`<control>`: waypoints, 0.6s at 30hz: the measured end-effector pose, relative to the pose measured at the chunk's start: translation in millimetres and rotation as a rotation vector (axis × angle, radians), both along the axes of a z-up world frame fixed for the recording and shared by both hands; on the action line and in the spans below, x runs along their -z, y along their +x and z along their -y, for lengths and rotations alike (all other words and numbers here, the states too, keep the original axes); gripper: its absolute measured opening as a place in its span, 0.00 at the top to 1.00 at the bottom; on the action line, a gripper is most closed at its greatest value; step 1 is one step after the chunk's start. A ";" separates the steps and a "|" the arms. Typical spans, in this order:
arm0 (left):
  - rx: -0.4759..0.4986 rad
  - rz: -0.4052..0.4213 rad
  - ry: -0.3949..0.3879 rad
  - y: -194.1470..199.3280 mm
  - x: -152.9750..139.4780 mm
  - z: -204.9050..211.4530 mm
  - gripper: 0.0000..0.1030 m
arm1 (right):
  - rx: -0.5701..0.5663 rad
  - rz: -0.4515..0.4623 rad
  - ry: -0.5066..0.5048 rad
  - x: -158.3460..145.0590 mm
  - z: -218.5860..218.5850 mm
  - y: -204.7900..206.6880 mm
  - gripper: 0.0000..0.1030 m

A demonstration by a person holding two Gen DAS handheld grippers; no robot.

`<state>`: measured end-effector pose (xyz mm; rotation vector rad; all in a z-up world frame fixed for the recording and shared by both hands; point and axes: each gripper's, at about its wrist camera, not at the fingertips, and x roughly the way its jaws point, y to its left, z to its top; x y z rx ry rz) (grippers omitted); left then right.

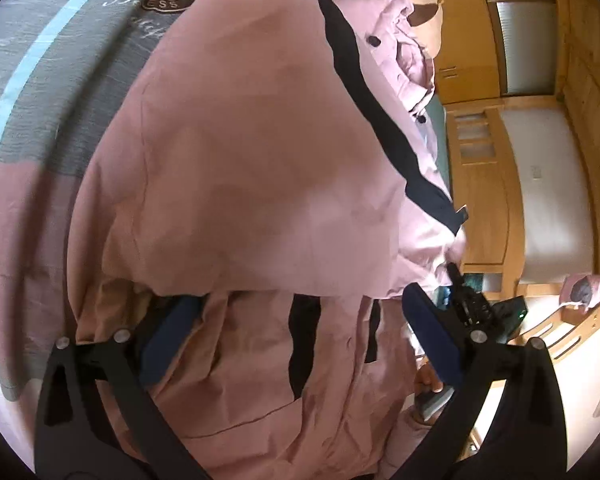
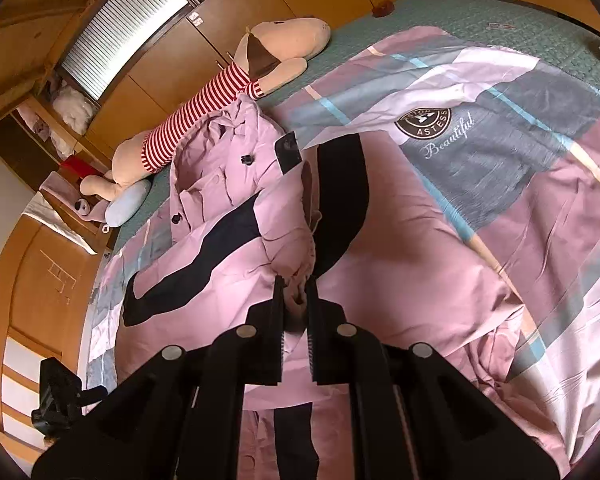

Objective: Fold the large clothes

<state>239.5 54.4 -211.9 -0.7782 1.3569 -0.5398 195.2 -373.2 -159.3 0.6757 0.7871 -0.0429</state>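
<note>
A large pink coat (image 2: 228, 240) with black stripes and black buttons lies on the bed, partly folded over itself. My right gripper (image 2: 294, 284) is shut on a bunched fold of the pink coat and holds it up above the bed. In the left wrist view the coat (image 1: 240, 152) fills the frame. My left gripper (image 1: 300, 320) is wide open, its blue-padded fingers (image 1: 432, 328) on either side of the coat's cloth. The right gripper (image 1: 472, 304) shows at the right of that view, by the coat's edge.
The bed is covered by a pink, grey and blue patchwork quilt (image 2: 500, 168) with a round badge. A striped plush toy (image 2: 220, 92) lies along the far bed edge. Wooden cupboards (image 2: 160, 52) line the wall behind. The bed's edge is at the left (image 2: 112, 240).
</note>
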 end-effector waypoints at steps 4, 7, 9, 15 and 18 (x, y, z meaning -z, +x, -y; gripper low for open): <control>-0.139 -0.007 0.025 2.4 9.5 -19.4 0.03 | 0.004 -0.007 -0.022 -0.4 -1.9 -0.4 0.91; -0.263 -0.070 -0.006 0.8 22.9 -41.2 0.19 | 0.059 -0.046 0.003 7.3 6.8 -2.2 0.91; -0.276 -0.086 -0.010 -0.2 23.6 -49.5 0.32 | 0.078 -0.101 0.034 16.3 11.3 -2.1 0.91; -0.252 -0.054 0.133 0.7 15.5 -40.6 0.36 | 0.092 -0.321 0.008 61.2 15.1 7.4 0.86; -0.227 -0.021 0.201 0.0 8.3 -35.2 0.36 | 0.087 -0.327 0.007 55.6 20.0 6.4 0.70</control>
